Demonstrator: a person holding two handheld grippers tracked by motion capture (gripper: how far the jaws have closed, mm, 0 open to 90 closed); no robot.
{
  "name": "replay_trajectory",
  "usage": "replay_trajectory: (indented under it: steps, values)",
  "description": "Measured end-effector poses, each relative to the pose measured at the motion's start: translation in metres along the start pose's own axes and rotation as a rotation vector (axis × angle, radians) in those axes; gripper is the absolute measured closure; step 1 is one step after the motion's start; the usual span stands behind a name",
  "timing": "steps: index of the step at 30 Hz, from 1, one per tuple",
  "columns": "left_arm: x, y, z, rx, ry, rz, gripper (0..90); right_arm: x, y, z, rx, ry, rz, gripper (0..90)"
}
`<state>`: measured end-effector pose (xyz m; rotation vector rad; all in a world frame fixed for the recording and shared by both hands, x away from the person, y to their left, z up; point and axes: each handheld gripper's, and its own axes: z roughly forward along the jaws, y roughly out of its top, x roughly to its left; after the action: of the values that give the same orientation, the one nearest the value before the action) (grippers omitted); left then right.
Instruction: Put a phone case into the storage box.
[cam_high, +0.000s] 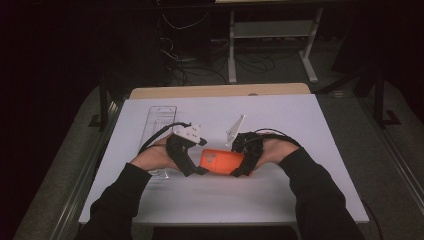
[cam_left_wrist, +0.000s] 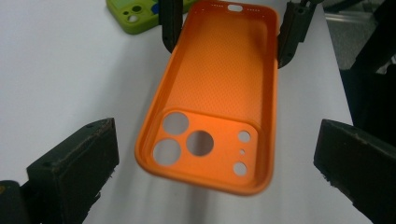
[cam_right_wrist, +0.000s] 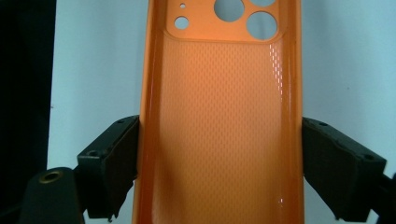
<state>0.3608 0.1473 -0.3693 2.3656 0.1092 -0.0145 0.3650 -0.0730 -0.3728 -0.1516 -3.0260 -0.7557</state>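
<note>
A white table top (cam_high: 280, 200) lies under the high view, with a wooden edge beyond it and dark floor, cables and a metal stand farther back, too dim to make out well. A clear plastic tray (cam_high: 159, 120) rests on the board behind the person's left hand; its near end is hidden by the forearm. A green phone case (cam_left_wrist: 135, 14) lies on the table, cut off by the top edge of the left gripper view.

The orange phone case (cam_high: 222, 161) sits near the middle of the table, between the two grippers, inner side up. Its long axis runs from one gripper to the other: the camera-hole end points to the left gripper (cam_left_wrist: 215, 154), the plain end to the right gripper (cam_right_wrist: 219, 168). The right gripper clamps the case's long sides, jaws pressed against both walls. The left gripper's jaws stand spread wide, clear of the case on either side, holding nothing. In the high view the hands cover both ends of the case.
</note>
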Motion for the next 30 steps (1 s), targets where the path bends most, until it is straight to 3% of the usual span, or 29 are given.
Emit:
replay_trajectory:
  steps: [2, 7, 10, 19, 23, 26, 28, 29, 30]
  values:
    - [-0.003, 0.001, 0.007, 0.028, -0.014, 0.03, 0.0, 0.004, 0.001, 0.0, 0.004, 0.002, -0.015, 15.5]
    - [-0.008, 0.003, 0.014, 0.043, -0.037, 0.024, 0.0, 0.01, 0.002, 0.001, 0.005, 0.009, -0.03, 15.5]
    - [-0.012, 0.005, 0.02, 0.054, -0.053, 0.045, 0.0, 0.014, 0.005, 0.001, 0.003, 0.009, -0.046, 15.5]
    - [-0.014, 0.004, 0.027, 0.108, -0.045, 0.072, 0.0, 0.016, 0.007, 0.001, -0.002, 0.018, -0.064, 15.5]
    - [-0.016, 0.004, 0.03, 0.11, -0.051, 0.059, 0.0, 0.017, 0.007, 0.0, -0.004, 0.012, -0.066, 15.5]
    - [-0.015, 0.003, 0.031, 0.131, -0.047, 0.077, 2.7, 0.017, 0.007, -0.001, -0.009, 0.009, -0.065, 15.5]
    - [-0.016, 0.002, 0.032, 0.122, -0.059, 0.057, 4.6, 0.017, 0.006, -0.002, -0.009, 0.007, -0.064, 15.5]
    - [-0.014, 0.003, 0.031, 0.134, -0.054, 0.077, 4.6, 0.017, 0.006, -0.002, -0.009, 0.007, -0.064, 15.5]
    - [-0.015, 0.002, 0.032, 0.122, -0.06, 0.06, 5.2, 0.017, 0.006, -0.002, -0.01, 0.007, -0.067, 15.5]
